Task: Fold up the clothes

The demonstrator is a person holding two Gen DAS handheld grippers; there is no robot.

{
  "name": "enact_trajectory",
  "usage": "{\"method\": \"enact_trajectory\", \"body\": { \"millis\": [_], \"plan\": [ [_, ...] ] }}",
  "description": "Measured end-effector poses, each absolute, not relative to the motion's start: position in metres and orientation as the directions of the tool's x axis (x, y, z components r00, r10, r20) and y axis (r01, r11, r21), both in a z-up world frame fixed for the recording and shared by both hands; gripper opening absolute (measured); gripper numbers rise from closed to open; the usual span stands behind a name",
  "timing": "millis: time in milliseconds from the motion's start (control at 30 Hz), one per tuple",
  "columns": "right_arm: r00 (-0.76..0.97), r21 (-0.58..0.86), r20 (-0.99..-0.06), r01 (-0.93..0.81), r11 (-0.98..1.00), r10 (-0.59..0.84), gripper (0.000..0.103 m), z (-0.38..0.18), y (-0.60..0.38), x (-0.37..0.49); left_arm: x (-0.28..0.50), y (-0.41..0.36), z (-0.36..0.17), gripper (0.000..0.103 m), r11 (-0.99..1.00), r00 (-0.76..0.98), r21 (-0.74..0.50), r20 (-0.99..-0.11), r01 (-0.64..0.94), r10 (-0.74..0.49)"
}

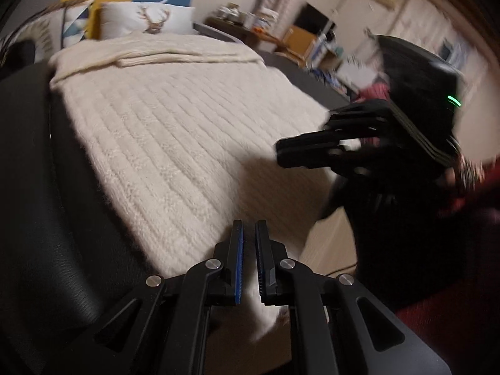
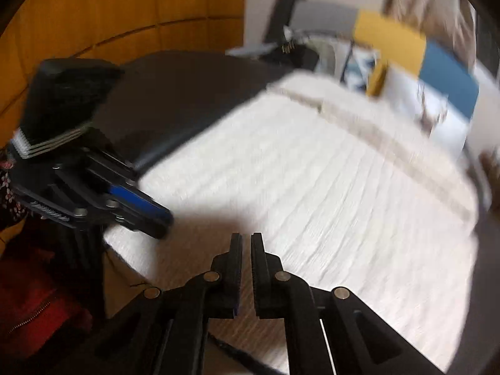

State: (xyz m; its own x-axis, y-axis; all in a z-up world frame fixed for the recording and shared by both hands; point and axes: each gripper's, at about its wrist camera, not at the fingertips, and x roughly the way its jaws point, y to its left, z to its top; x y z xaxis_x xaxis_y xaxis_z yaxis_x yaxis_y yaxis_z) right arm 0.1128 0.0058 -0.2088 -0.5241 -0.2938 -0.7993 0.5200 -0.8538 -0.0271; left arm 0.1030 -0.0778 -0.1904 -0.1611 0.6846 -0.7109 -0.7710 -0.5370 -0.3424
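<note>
Dark table [image 1: 47, 218] bears cream sweater [image 1: 175, 118].

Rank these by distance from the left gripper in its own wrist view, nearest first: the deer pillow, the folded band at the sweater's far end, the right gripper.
1. Right gripper, off to the right, over the cream sweater's edge.
2. Folded band, across the sweater's far end.
3. Deer pillow, behind the band, at the back.

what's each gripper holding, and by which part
Cannot tell: left gripper and right gripper are shut by the cream ribbed knit sweater, at its hem, no fabric visibly pinched.
</note>
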Motion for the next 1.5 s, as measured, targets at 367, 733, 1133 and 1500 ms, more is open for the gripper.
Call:
{"method": "enact_trajectory", "body": {
  "millis": [367,733,1133,1500],
  "plan": [
    [-0.471,0.051,-0.823,0.496,-0.867,-0.318,0.005,-0.220,0.018,0.115,0.153,-0.062,-0.197,0.008,-0.393,-0.003,-0.304,-0.787,-0.868,0.616],
    [-0.474,0.043,-0.824,0.491,-0.870,-0.309,0.005,-0.219,0.015,0.120,0.116,-0.051,-0.187,0.008,-0.545,-0.246,-0.152,-0.772,-0.825,0.587],
    [-0.413,0.069,-0.825,0.604,-0.794,-0.387,0.016,-0.208,0.000,0.140,0.115,-0.062,-0.185,0.009,-0.526,-0.227,-0.168,-0.764,-0.834,0.604],
    [-0.464,-0.024,-0.811,0.635,-0.772,-0.356,0.013,-0.201,-0.002,0.147,0.096,-0.077,-0.166,0.009,-0.587,-0.287,-0.310,-0.646,-0.748,0.707]
  ]
}}
